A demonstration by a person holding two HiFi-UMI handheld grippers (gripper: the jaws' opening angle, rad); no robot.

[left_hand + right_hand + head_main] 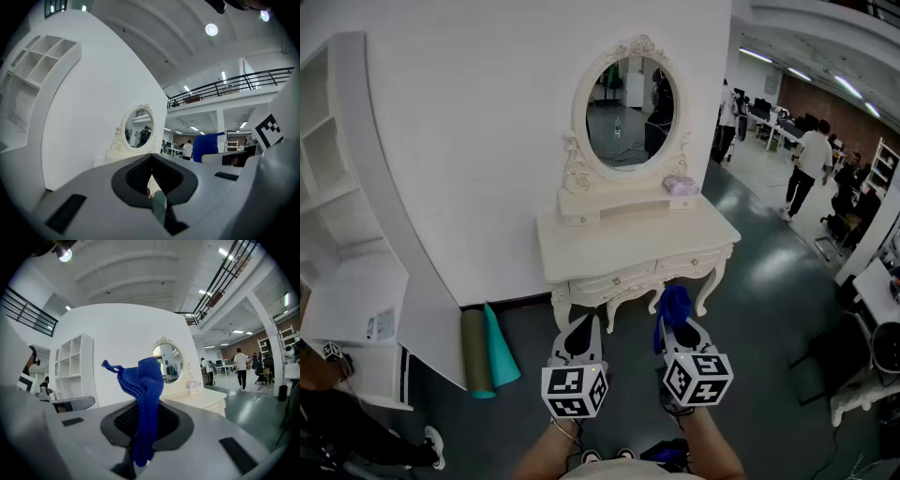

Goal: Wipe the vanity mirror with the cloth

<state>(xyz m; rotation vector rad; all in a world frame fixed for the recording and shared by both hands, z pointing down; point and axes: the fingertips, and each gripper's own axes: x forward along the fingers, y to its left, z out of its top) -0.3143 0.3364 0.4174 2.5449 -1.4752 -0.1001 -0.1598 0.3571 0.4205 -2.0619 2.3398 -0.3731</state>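
Right gripper view: cloth (143, 394) clamped between the fingers (199, 437).

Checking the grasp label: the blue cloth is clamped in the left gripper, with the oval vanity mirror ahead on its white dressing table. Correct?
Not quite: the blue cloth is clamped in the right gripper, as the right gripper view shows. The rest holds.
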